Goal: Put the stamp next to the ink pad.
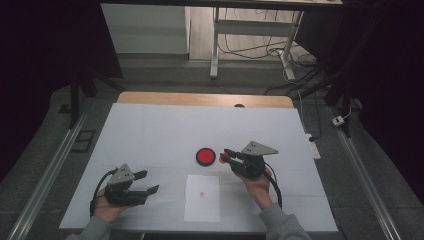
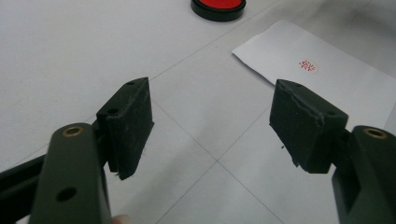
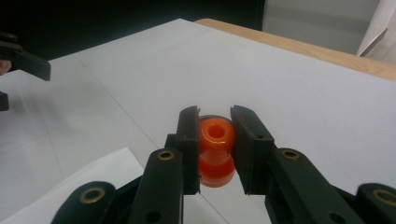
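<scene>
now the right gripper clamps the orange stamp, just beside the red ink pad.

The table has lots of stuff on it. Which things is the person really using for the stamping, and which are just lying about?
Used for the job:
- small orange plastic stamp, pinched in the right claw
- round red ink pad in a black case
- white paper sheet with a red stamp mark

Just lying about:
- white power strip at the table's right edge
- left claw, open and holding nothing

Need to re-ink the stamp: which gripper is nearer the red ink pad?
Right. The right gripper sits just right of the ink pad; the left gripper is well below-left.
</scene>
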Tool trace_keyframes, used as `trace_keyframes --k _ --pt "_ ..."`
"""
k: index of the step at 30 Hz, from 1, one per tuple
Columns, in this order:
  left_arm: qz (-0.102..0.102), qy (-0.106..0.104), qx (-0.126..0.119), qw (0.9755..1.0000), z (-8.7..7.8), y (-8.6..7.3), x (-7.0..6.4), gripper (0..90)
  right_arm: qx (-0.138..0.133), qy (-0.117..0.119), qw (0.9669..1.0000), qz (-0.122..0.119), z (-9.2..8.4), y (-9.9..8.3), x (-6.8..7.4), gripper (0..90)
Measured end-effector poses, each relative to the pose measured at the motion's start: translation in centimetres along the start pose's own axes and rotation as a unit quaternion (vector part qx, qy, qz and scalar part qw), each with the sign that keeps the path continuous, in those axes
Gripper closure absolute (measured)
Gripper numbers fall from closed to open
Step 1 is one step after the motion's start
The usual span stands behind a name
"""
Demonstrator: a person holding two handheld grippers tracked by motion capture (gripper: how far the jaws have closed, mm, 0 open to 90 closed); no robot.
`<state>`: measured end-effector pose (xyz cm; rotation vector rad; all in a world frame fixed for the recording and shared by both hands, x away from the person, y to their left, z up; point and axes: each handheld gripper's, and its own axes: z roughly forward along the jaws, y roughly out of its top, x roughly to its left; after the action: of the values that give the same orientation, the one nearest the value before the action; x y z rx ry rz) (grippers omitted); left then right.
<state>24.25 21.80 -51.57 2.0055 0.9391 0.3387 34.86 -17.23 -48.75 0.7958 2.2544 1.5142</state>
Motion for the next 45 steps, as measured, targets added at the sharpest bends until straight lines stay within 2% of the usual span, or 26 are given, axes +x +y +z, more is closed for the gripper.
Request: trace_keyframes --k 9,21,27,32,45 --pt "0.0 -0.001 0.003 1.0 0.1 0.0 0.1 30.1 0.033 -0.017 0.9993 -0.008 1.9 -0.8 -0.4 71.9" --pt "0.0 -0.001 0.005 1.0 0.1 -0.1 0.1 30.1 0.049 -0.046 0.9977 -0.002 3.4 -1.2 -1.8 71.9" --pt "0.0 0.0 0.006 1.0 0.1 -0.1 0.1 30.1 0.071 -0.058 0.9957 -0.011 4.5 -1.7 -2.1 71.8" --pt "0.001 0.0 0.006 1.0 0.2 -0.1 0.1 30.1 0.096 -0.07 0.9927 -0.023 4.9 -2.1 -2.2 71.7" --pt "0.002 0.0 0.007 1.0 0.1 -0.1 0.1 30.1 0.096 -0.066 0.9932 -0.005 4.8 -2.2 -2.4 71.2"
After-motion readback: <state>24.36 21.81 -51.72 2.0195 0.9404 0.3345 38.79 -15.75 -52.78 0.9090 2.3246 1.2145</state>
